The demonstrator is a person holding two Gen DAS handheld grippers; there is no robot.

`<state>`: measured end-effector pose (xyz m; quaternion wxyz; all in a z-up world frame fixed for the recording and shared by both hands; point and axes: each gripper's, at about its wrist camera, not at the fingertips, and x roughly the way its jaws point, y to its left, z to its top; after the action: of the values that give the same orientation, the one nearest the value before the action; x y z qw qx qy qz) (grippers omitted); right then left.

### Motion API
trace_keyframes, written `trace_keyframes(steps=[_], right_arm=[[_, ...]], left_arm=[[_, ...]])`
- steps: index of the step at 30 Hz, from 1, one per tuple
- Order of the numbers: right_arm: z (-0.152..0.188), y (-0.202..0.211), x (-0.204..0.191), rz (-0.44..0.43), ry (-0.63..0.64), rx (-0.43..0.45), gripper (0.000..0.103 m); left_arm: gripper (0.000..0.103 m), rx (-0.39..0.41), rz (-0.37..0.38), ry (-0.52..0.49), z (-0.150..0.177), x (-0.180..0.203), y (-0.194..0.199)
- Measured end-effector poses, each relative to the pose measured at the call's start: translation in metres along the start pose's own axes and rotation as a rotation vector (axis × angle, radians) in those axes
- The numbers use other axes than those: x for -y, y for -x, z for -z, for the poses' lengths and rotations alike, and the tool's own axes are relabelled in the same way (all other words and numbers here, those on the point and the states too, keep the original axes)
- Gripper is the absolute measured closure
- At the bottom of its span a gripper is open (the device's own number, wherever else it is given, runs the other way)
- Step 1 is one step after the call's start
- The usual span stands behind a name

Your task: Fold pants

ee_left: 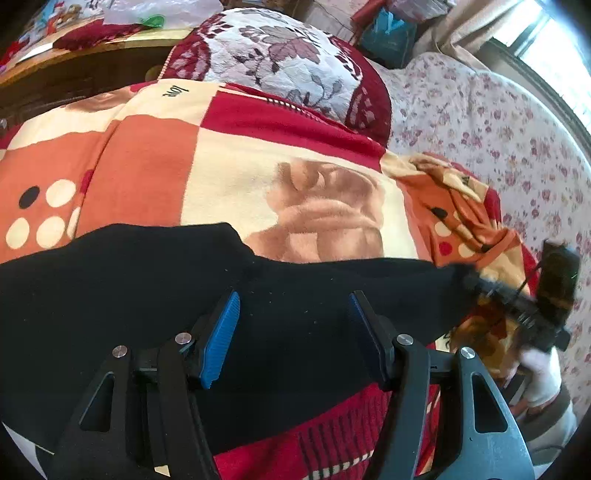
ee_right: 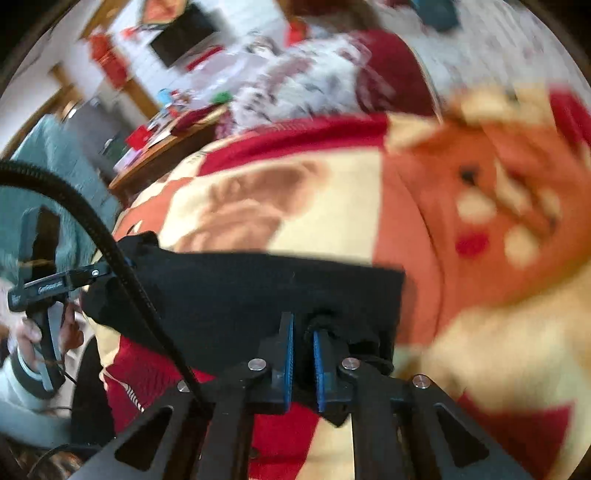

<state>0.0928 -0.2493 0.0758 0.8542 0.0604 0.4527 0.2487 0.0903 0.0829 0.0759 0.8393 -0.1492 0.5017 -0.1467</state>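
This is a home, a lived-in bedroom or sitting room. Beyond the jaws spreads a plush blanket [ee_left: 229, 155] in red, orange and cream squares, with a floral cushion [ee_left: 280, 62] at its far edge. Right of the jaws lies a rose-print sheet [ee_left: 498, 122], with a curtain [ee_left: 476, 26] and bright window [ee_left: 561, 40] above it. Far left of the jaws stands a wooden table [ee_left: 74, 62] cluttered with bags and papers. In the blurred right wrist view a dark screen [ee_right: 183, 35] hangs on the wall.

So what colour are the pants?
Plain black pants, seen best in the left wrist view, lying on the patterned blanket.
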Motion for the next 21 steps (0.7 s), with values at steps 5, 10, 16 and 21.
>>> trace_keyframes(steps=[5,10,16,21], right_arm=[[-0.043,0.050,-0.020,-0.022,0.069,0.178,0.095],[-0.018,0.026,-0.009,0.053,0.044,0.013,0.095],[0.030,-0.014,0.030,0.161,-0.111,-0.216,0.089],[0.010,0.022,0.021,0.170,-0.095,-0.086,0.086]], left_arm=[[0.042,0.050,0.001,0.008,-0.004,-0.001,0.016],[0.042,0.021,0.004,0.003,0.002,0.001,0.007],[0.042,0.016,-0.016,-0.051,0.009,0.008,0.009],[0.042,0.041,-0.010,0.009,0.004,-0.007,0.017]])
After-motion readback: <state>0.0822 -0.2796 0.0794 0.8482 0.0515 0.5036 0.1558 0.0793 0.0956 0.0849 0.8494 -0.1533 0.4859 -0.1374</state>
